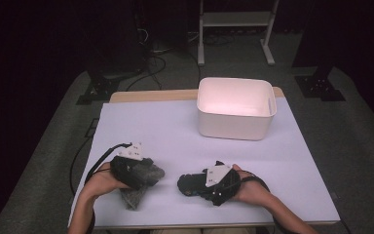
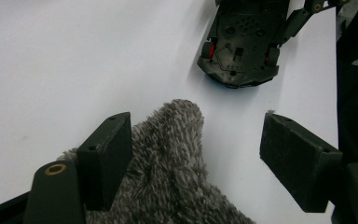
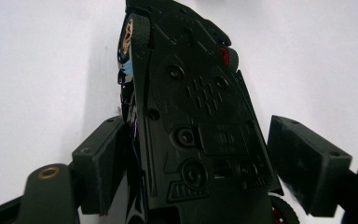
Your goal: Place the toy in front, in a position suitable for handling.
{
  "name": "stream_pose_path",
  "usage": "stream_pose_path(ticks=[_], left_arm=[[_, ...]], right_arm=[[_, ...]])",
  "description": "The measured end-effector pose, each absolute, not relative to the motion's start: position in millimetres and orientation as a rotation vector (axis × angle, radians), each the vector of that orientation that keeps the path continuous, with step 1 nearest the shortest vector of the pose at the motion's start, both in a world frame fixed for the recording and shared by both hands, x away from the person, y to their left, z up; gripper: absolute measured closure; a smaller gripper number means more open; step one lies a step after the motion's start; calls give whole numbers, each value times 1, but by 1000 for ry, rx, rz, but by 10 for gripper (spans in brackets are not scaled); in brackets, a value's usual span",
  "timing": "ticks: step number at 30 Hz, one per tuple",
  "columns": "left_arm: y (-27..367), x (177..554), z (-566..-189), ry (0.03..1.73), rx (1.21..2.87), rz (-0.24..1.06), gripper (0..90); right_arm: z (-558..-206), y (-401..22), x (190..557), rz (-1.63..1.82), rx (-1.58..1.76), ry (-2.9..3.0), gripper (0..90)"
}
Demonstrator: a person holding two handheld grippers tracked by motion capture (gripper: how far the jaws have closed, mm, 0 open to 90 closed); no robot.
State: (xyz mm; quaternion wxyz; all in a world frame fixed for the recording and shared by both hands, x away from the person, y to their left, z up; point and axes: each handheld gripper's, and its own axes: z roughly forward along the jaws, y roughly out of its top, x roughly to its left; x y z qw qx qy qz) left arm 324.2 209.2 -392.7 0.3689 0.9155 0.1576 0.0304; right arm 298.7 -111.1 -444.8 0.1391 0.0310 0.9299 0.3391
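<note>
toy car and grey cloth between parted jaws

i see the black toy car (image 3: 191,126) lying tilted on the white table (image 1: 175,126), underside showing, near the front edge right of centre. right gripper (image 3: 193,158) straddles it: left pad close against the car's side, right pad standing clear, so jaws parted, no grip. the fuzzy grey cloth (image 2: 168,163) lies on the table just left of the car, apart from it. left gripper (image 2: 196,154) sits over the cloth, jaws apart, one pad against the pile, the other off it. white bin (image 1: 236,108) stands at the far side, well apart
</note>
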Motion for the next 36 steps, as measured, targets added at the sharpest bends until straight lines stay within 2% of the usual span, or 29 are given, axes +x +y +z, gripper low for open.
stream_pose_path(ticks=[15, 22, 23, 26, 28, 32, 36], left_arm=[[201, 319, -389, 354, 2360, 53, 247], [203, 318, -389, 358, 2353, 56, 242], [203, 318, -389, 354, 2353, 58, 242], [203, 318, -388, 354, 2350, 58, 239], [202, 318, -388, 353, 2349, 55, 238], [202, 317, -389, 353, 2357, 49, 230], [202, 317, -389, 355, 2358, 47, 229]], right_arm=[[-436, -118, 289, 1119, 297, 2916, 232], [-428, -122, 296, 1189, 265, 2860, 307], [-426, -124, 298, 1204, 268, 2847, 346], [-423, -126, 301, 1223, 277, 2839, 385], [-422, -128, 305, 1229, 274, 2819, 479], [-424, -130, 314, 1220, 298, 2820, 487], [-420, -129, 319, 1213, 286, 2807, 449]])
